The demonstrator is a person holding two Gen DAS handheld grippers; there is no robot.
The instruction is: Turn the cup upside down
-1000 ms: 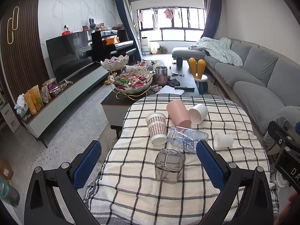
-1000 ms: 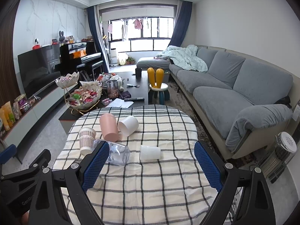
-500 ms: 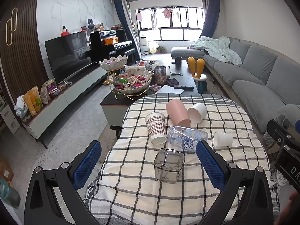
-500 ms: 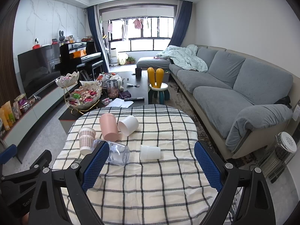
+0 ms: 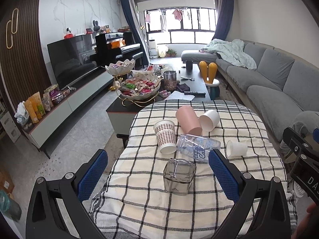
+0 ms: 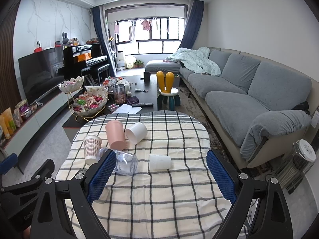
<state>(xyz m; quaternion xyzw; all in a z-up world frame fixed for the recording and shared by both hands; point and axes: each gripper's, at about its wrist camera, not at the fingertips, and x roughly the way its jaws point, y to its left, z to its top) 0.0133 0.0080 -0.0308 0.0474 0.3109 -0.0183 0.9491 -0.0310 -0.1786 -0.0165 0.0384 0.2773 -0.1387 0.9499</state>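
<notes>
On the checked tablecloth [image 5: 179, 209], a smoky square glass cup [image 5: 178, 176] stands upright between the spread fingers of the left gripper [image 5: 157, 173], untouched. The right gripper [image 6: 161, 176] also hangs released above the cloth, a small translucent cup [image 6: 160, 161] lying on its side ahead of it.

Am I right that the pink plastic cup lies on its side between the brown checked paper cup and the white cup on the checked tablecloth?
Not quite: the pink plastic cup stands upside down, not on its side, as the left wrist view shows. It does sit between the brown checked paper cup and the white cup on the checked tablecloth.
</notes>
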